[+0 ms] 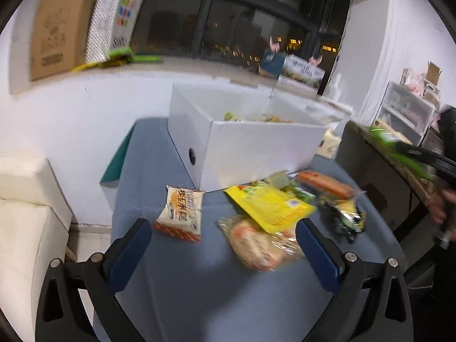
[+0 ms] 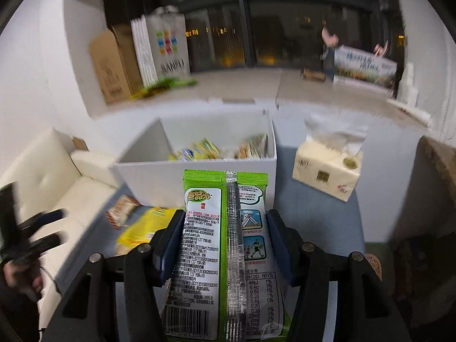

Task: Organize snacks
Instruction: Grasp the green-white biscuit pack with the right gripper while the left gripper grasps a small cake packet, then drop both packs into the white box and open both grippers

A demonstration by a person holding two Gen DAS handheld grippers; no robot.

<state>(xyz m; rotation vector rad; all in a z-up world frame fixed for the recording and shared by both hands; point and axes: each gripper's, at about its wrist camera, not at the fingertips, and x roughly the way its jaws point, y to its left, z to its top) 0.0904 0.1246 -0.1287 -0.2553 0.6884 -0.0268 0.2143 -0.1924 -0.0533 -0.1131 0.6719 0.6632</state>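
My right gripper (image 2: 225,228) is shut on a green and white snack packet (image 2: 216,242), back side up, held above the table just in front of the white box (image 2: 199,168). Several snacks lie inside that box. My left gripper (image 1: 223,233) is open, hovering low over the blue table (image 1: 199,285). Loose snacks lie ahead of it: an orange and white packet (image 1: 182,213), a yellow packet (image 1: 268,205) on a clear-wrapped snack (image 1: 256,245), an orange packet (image 1: 325,183) and a dark one (image 1: 347,216). The white box (image 1: 242,148) stands behind them.
A tissue pack (image 2: 327,168) sits right of the box. A cream sofa (image 1: 25,213) stands to the left of the table. Cardboard boxes (image 1: 59,25) and a bag lean on the sill by a dark window. A dark cabinet (image 1: 370,171) stands at the right.
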